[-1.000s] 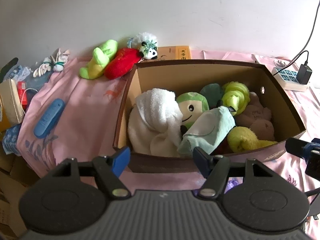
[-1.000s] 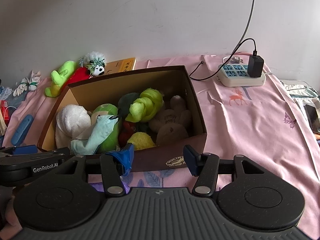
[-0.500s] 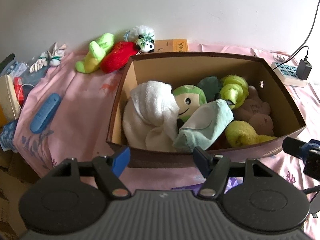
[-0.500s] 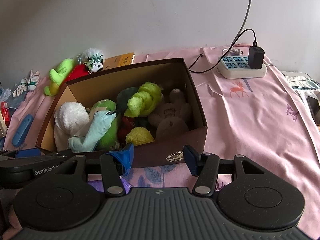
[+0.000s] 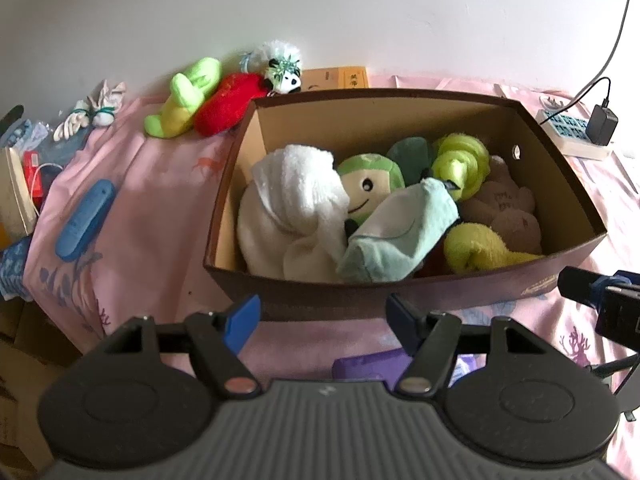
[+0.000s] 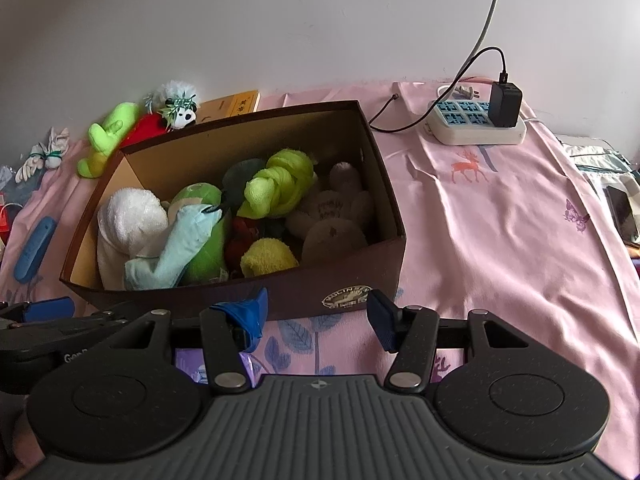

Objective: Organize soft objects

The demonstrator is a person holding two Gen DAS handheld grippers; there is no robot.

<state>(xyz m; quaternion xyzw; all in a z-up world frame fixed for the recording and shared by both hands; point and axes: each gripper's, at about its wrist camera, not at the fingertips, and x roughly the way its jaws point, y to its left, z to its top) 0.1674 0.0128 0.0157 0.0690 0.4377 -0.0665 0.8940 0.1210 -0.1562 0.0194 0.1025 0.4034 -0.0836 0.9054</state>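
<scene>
Now backed off and lifted from the box [image 5: 400,292], both left gripper [image 5: 322,318] and right gripper [image 6: 316,316] spread wide, empty. Box near bed's front edge, packed; green plush [image 5: 182,98], red plush [image 5: 228,102], panda [image 5: 284,76] left outside behind its far-left corner.

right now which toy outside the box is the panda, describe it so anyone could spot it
Find the brown cardboard box on the pink sheet, then look just past its far left corner by the wall. The panda tops the red plush; it alone has a black-and-white face and green sprigs.
</scene>
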